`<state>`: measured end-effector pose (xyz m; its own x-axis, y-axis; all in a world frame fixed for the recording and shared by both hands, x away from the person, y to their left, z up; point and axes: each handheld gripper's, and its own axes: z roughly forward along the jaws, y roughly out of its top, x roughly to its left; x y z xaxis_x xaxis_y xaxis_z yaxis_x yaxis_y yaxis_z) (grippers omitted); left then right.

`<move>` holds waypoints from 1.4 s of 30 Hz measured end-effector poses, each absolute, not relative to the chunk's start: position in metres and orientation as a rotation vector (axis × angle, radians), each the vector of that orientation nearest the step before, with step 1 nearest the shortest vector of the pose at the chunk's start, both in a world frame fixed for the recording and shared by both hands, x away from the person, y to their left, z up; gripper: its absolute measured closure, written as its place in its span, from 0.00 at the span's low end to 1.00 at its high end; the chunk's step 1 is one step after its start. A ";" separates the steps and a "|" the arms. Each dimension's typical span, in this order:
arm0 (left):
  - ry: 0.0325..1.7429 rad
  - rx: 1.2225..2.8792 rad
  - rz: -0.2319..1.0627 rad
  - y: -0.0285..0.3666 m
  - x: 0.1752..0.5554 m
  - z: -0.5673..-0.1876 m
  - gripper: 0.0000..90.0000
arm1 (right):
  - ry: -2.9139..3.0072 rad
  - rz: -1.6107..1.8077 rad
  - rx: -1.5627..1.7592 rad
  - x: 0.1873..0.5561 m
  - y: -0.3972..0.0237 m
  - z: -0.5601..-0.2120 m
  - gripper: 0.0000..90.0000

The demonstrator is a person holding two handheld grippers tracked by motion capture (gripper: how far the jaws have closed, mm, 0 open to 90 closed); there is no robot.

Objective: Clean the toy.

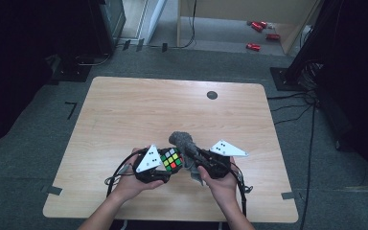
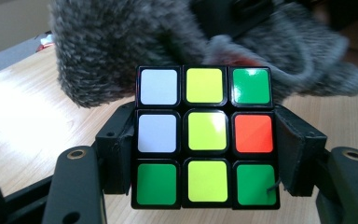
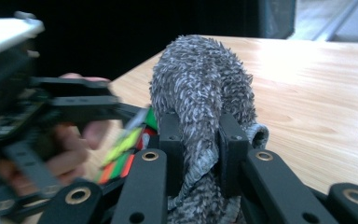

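Spanning most of the high view, the desk [image 1: 124, 115] is a pale wood top with a small dark round disc [image 1: 212, 95] near its far edge, right of centre. All the work sits close to the near edge, around the middle.

The grey fuzzy cloth [image 1: 184, 143] is the biggest item in hand: a shaggy bundle lifted off the wood, its top rising beyond the cube and leaning toward the far edge. Right claw [image 3: 201, 140] is nearly closed, both black pads pinching the cloth's bunched middle; the fabric bulges above the pads and hangs below them. In the high view the right claw [image 1: 199, 158] sits at the near edge, just right of centre, with a hand wrapped round its body.

The puzzle cube [image 2: 206, 136] is next: left claw [image 2: 205, 154] is clamped on it, one pad on each side face, the jaws as tight as the cube's width allows. The face toward the camera reads white, yellow, green; white, yellow, orange; green, yellow, green. In the high view the cube [image 1: 171, 159] lies between the two claws, touching the cloth, left claw [image 1: 159, 165] just left of centre at the near edge.

No containers on the desk.
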<state>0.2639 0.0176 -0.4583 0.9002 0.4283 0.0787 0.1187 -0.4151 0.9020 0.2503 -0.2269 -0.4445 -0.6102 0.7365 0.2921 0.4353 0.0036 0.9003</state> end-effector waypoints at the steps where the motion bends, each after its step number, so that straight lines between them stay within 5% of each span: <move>1: 0.411 1.984 0.354 0.019 0.265 -0.457 0.39 | 2.019 1.635 1.234 0.251 -0.228 -0.446 0.86; 42: 0.536 2.030 0.241 0.012 0.284 -0.486 0.39 | 2.088 1.730 1.270 0.262 -0.222 -0.454 0.85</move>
